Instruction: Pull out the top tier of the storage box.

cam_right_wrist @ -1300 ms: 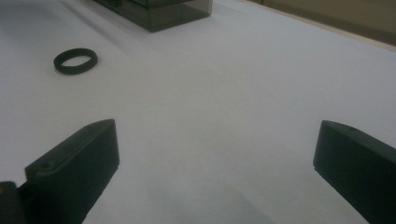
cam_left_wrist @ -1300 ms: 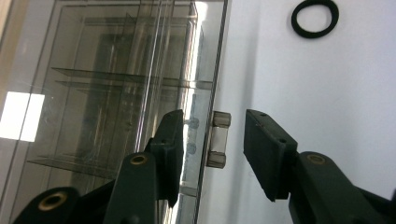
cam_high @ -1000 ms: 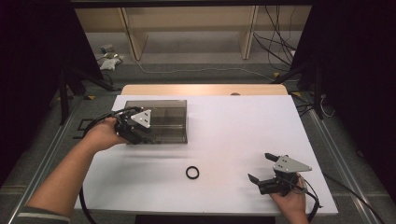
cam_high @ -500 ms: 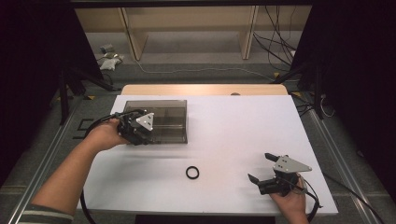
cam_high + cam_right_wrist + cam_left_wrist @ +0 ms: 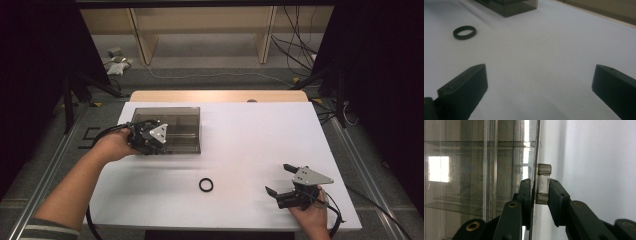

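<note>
A white worktop point(image 5: 250, 145) seen from above, with a person's forearms coming in from the near edge. A smoky clear plastic box point(image 5: 172, 127) sits near the far left corner of the worktop. The left gripper point(image 5: 150, 140), held in the left hand point(image 5: 112, 145), lies at the box's near left corner. Seen from the left gripper's own camera, its two black jaws have just been closing and now clamp the box's small clear latch tab point(image 5: 542, 183) and the thin wall edge beside it, one pad on each side, pressing on it. A black ring point(image 5: 206, 184) lies flat near the middle of the near edge, well apart from the box. The right gripper point(image 5: 282, 180), in the right hand point(image 5: 312, 215), rests near the near right corner, its jaws spread wide with nothing between them, pointing toward the ring.
</note>
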Demonstrator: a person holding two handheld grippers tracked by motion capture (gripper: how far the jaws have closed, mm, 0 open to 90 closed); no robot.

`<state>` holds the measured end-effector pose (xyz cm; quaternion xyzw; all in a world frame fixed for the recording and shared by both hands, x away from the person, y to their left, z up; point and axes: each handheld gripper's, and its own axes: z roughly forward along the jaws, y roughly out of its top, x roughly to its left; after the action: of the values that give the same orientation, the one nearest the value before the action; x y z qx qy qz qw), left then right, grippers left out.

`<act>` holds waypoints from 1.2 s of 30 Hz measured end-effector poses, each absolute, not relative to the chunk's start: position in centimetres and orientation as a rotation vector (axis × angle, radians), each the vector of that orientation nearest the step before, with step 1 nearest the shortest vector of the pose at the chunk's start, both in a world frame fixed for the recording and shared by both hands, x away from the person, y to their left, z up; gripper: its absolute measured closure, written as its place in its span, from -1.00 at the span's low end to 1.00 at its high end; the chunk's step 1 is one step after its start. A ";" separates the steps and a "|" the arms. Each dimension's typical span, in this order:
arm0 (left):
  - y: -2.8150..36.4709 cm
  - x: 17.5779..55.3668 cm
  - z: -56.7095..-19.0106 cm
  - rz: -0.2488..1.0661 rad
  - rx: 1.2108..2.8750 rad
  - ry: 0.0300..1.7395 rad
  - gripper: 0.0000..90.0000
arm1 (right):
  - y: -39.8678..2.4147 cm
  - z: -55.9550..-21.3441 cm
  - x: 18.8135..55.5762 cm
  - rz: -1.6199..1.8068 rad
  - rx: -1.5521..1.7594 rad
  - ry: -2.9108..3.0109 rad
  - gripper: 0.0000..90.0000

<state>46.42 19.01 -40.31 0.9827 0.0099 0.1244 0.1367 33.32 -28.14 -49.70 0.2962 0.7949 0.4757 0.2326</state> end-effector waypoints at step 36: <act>18.3 42.5 -40.0 0.312 2.879 -0.004 0.64 | -28.0 -49.8 33.4 1.297 0.811 2.192 -0.97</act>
<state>42.55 18.32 -39.97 0.9867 -0.0015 0.1068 0.1227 33.36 -28.00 -49.77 0.2949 0.7977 0.4721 0.2320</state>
